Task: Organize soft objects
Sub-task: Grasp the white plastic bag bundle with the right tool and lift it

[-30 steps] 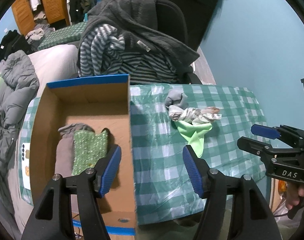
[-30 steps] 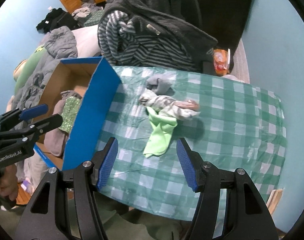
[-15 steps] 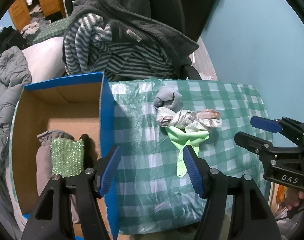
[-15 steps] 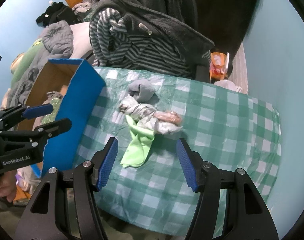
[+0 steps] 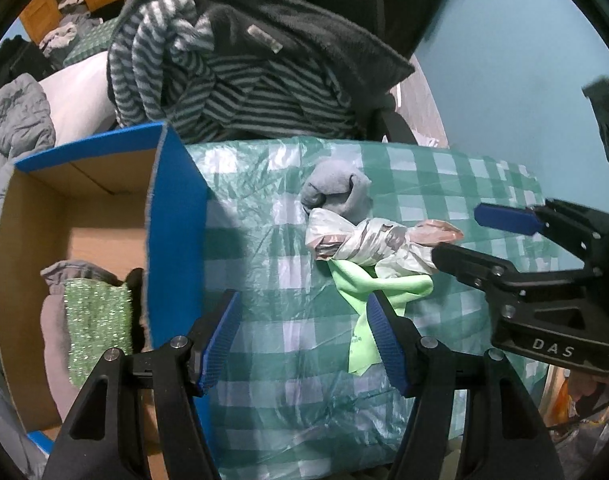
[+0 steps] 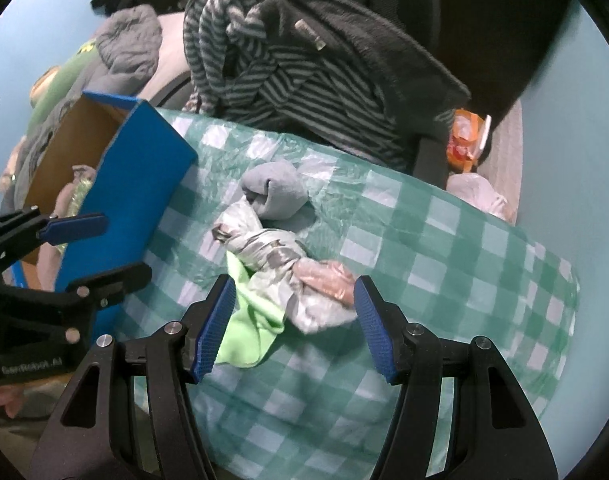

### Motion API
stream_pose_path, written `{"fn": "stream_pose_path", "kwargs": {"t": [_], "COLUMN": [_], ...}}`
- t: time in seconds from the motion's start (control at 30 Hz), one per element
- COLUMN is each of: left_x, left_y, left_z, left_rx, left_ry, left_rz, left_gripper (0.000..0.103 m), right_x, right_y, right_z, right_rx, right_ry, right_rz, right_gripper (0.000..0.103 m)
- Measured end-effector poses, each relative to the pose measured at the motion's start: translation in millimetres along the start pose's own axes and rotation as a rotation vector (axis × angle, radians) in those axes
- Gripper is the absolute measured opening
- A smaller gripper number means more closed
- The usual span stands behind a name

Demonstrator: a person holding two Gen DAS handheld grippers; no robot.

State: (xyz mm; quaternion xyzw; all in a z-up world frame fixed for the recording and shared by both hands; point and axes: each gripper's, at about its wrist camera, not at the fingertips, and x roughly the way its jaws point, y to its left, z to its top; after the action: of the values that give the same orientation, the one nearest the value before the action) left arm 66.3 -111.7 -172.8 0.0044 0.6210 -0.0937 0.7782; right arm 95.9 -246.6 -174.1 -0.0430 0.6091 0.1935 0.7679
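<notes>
While two soft items already sit inside the cardboard box [image 5: 80, 216] at the left of the left wrist view, a glittery green cloth [image 5: 98, 320] against a grey-pink fold [image 5: 52, 332], the job reads as partly done. Three pieces are left on the checked tablecloth [image 5: 444, 184], bunched at frame centre.

Remaining pile, top to bottom of the frame:
- grey rolled sock [image 5: 338, 192], balled up, uppermost.
- crumpled plastic bag [image 5: 364, 240], white-grey with a pinkish end toward the right; it touches the sock and lies over the next item.
- lime-green cloth [image 5: 368, 300], flat, limp, its tail trailing toward the lower edge.

Left gripper [image 5: 304, 338]: jaws wide apart, nothing held; its right pad sits just in front of the green cloth's tail, and contact can't be judged.

Right gripper [image 6: 294, 324]: jaws parted, empty, framing the bag's pinkish end and the upper part of the green cloth at lower centre of its view; the pads do not appear to be pressing anything.

Judgement: roughly the midpoint, with the next pick probably the bag or green cloth. All three look light and shapeless, likely to drag one another when lifted.
</notes>
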Motion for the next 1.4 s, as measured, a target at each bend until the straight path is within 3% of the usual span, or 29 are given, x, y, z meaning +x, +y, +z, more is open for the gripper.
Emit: {"fn": "stream_pose_path", "kwargs": {"t": [0.43, 0.77, 0.8, 0.9, 1.03, 1.4], "left_x": [36, 47, 47, 46, 45, 51], "left_y": [-3, 2, 2, 1, -1, -17], "left_z": [4, 0, 0, -2, -5, -9], "left_rx": [-0.031, -0.066, -0.065, -0.058, -0.043, 0.019], "left_ry": [0.057, 0.085, 0.087, 0.088, 0.092, 0.113], "left_rz": [0.026, 0.024, 0.023, 0.022, 0.019, -0.011], "left_gripper": [0.066, 0.066, 0.066, 0.066, 0.066, 0.067], "right_x": [50, 77, 79, 83, 77, 49], "right_y": [-7, -5, -4, -2, -6, -36], "right_z": [16, 7, 5, -3, -14, -55], "right_rx": [-0.062, -0.113, -0.119, -0.129, -0.096, 0.134], "right_ry": [0.092, 0.165, 0.174, 0.186, 0.177, 0.137], "right_rz": [0.061, 0.092, 0.095, 0.085, 0.091, 0.070], "right_gripper": [0.062, 0.062, 0.060, 0.037, 0.032, 0.032]}}
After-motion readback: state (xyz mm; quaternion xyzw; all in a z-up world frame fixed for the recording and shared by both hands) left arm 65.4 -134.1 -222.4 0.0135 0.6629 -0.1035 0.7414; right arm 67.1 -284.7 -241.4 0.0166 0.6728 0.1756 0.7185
